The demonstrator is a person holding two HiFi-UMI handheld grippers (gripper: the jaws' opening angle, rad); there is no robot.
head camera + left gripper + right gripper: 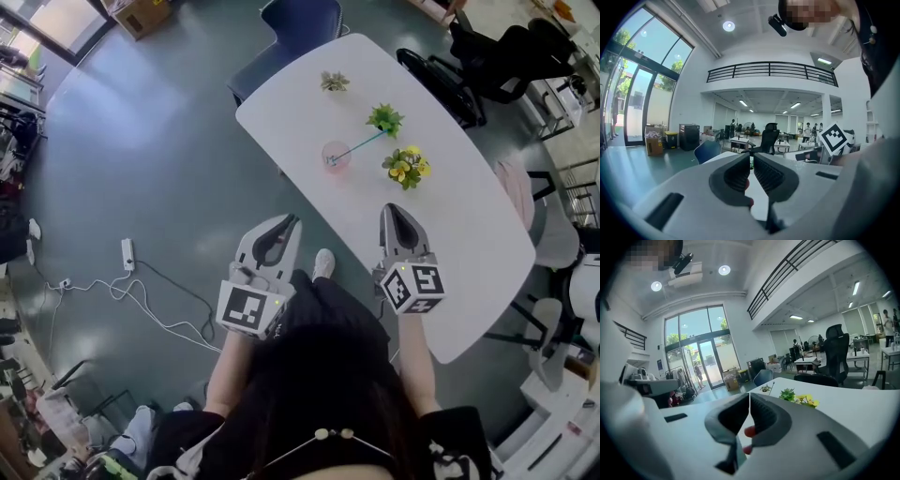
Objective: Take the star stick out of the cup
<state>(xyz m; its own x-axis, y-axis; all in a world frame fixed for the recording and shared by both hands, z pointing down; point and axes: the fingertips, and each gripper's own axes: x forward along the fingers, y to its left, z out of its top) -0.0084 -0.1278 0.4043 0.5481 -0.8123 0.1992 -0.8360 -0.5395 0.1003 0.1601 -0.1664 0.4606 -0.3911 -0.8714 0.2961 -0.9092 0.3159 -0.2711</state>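
Star stick (361,145) well beyond right gripper (394,210)

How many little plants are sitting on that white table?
3. The small pale plant is farthest off; the green plant stands midway, beyond and right of the pink cup; the yellow-flowered plant is nearest the person. None seems hidden.
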